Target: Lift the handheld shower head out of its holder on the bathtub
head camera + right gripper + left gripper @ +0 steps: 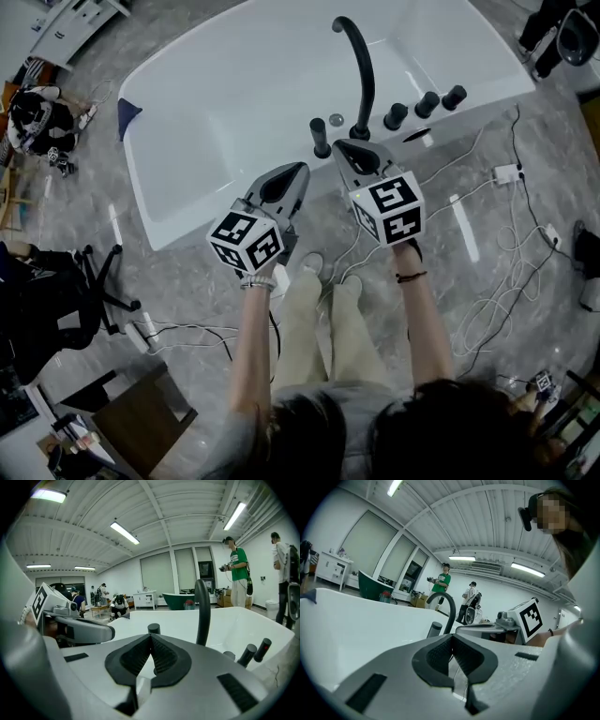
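Handheld shower head (321,135) upright on the bathtub's (202,217) near rim beside the curved spout (365,70), left gripper (298,172) and right gripper (343,148) near it, both claws pressed together, empty

bathtub (234,84): we saw a smooth, glossy white shell, like acrylic or enamel.
spout (364,66): we read it as smooth matt black metal.
handheld shower head (321,137): we found the same matt black finish; we could not tell its material.
left gripper (300,171) and right gripper (343,148): we noted matt grey plastic, faintly grainy.
pads (440,656): we saw black, ribbed, rubbery facings on the jaws.
floor (187,272): we saw grey, marble-veined, polished stone.
trousers (309,319): we saw pale, matt cloth.
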